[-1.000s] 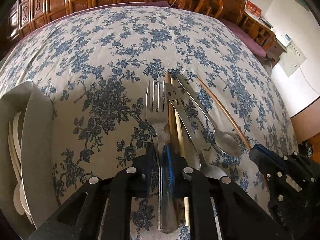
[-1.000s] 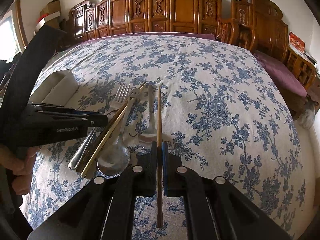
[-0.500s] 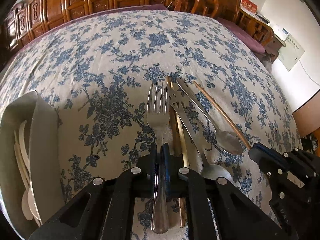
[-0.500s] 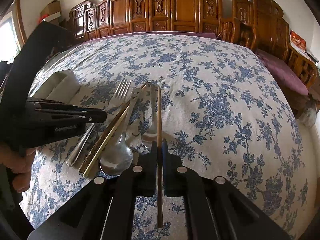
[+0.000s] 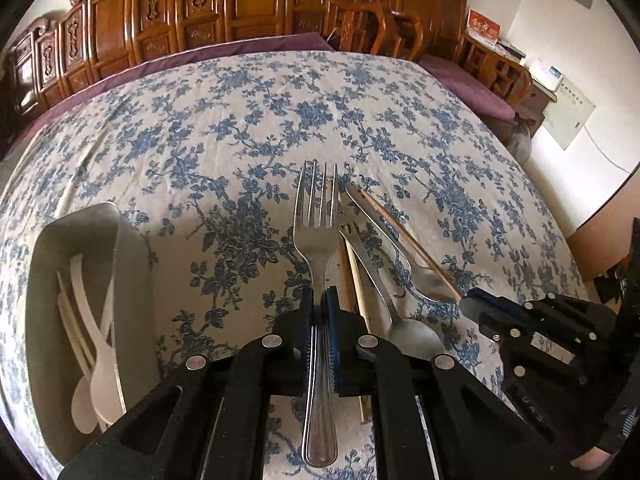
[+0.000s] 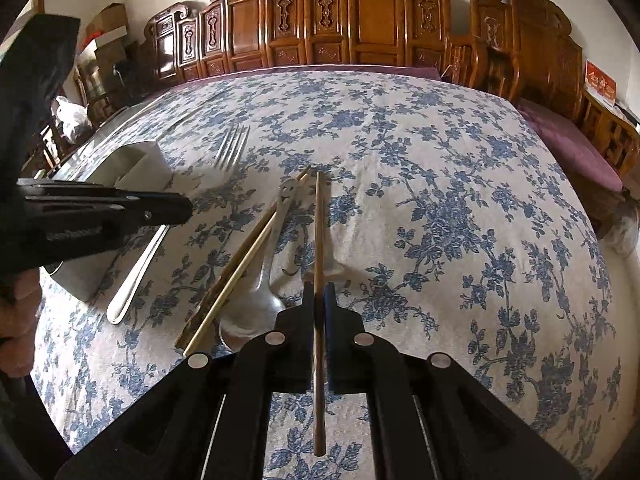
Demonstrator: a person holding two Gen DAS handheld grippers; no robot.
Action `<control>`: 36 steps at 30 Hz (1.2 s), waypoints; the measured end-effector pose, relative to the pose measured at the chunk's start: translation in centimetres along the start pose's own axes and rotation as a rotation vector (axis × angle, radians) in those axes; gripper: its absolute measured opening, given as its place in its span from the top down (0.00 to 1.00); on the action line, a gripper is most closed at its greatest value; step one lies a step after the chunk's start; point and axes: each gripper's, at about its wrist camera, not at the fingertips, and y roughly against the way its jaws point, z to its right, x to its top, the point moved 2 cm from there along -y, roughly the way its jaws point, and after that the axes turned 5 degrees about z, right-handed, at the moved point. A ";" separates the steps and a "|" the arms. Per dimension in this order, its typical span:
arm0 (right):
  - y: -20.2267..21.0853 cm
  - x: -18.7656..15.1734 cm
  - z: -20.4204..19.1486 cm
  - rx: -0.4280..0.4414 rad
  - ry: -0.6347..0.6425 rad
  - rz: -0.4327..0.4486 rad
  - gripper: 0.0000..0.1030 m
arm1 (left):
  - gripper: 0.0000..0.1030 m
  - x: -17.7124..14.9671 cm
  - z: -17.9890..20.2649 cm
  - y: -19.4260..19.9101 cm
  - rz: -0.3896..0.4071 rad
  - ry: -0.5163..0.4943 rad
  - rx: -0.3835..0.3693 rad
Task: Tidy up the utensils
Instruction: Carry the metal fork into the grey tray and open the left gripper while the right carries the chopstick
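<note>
My left gripper (image 5: 320,304) is shut on the handle of a metal fork (image 5: 316,240), which hangs clear of the floral tablecloth (image 5: 248,128) with its tines pointing away. In the right wrist view the left gripper (image 6: 186,211) comes in from the left with the fork (image 6: 136,276) slanting through it. My right gripper (image 6: 319,296) is shut on a brown chopstick (image 6: 318,232) whose far end rests on the cloth. Two metal spoons (image 5: 412,336) (image 5: 432,284) and a pair of chopsticks (image 6: 240,268) lie between the grippers.
A grey utensil tray (image 5: 132,280) stands at the left with white plastic spoons (image 5: 100,360) inside. A person's hand (image 6: 20,320) holds the left gripper. Carved wooden furniture (image 6: 360,20) lines the far side, beyond the cloth's purple border.
The left jaws closed on the fork's handle, then raised it off the cloth; the tray and table now look farther below. The right gripper and its chopstick stayed put.
</note>
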 end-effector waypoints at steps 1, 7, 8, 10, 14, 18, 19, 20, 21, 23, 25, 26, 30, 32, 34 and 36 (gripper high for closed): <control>0.0 0.0 -0.2 0.003 0.003 -0.001 0.94 | 0.94 0.0 -0.1 0.3 0.003 -0.001 -0.001; 0.0 0.0 -1.0 0.023 0.016 -0.003 0.94 | 0.94 -0.7 -0.9 2.0 0.015 -0.007 -0.008; 0.0 0.0 -1.0 0.025 0.016 -0.003 0.94 | 0.94 -0.8 -1.2 2.3 0.017 -0.007 -0.007; 0.0 0.0 -1.3 0.031 0.018 -0.003 0.94 | 0.94 -0.9 -1.6 2.9 0.023 -0.005 -0.008; 0.3 0.1 -1.8 0.047 0.023 0.001 0.94 | 0.94 -0.9 -2.4 4.1 0.039 -0.003 -0.010; 0.6 0.4 -3.0 0.058 0.045 0.009 0.94 | 0.94 -0.7 -3.0 5.4 0.057 -0.005 -0.011; 0.7 0.4 -3.2 0.061 0.049 0.010 0.94 | 0.94 -0.7 -3.2 5.8 0.062 -0.005 -0.010; 0.8 0.5 -3.4 0.065 0.052 0.012 0.94 | 0.94 -0.7 -3.3 6.1 0.066 -0.005 -0.010; 1.0 0.6 -3.9 0.069 0.061 0.017 0.94 | 0.94 -0.6 -3.6 6.5 0.072 -0.005 -0.010; 1.2 0.9 -4.5 0.075 0.073 0.021 0.94 | 0.94 -0.5 -4.0 7.2 0.081 -0.006 -0.009; 1.3 1.1 -5.1 0.078 0.090 0.024 0.95 | 0.94 -0.3 -4.8 7.9 0.089 -0.001 -0.007; 1.3 1.3 -5.4 0.077 0.099 0.025 0.94 | 0.94 -0.3 -5.1 8.1 0.092 0.002 -0.005; 1.6 1.9 -6.6 0.079 0.130 0.032 0.94 | 0.94 -0.3 -7.0 8.9 0.093 0.011 0.017; 1.7 2.1 -7.2 0.083 0.138 0.032 0.94 | 0.94 -0.5 -8.3 9.1 0.088 0.013 0.036; 1.7 2.5 -7.8 0.087 0.140 0.035 0.94 | 0.94 -0.8 -9.6 9.1 0.079 0.021 0.052; 1.8 2.8 -8.5 0.096 0.139 0.038 0.94 | 0.94 -1.0 -10.9 9.2 0.074 0.036 0.061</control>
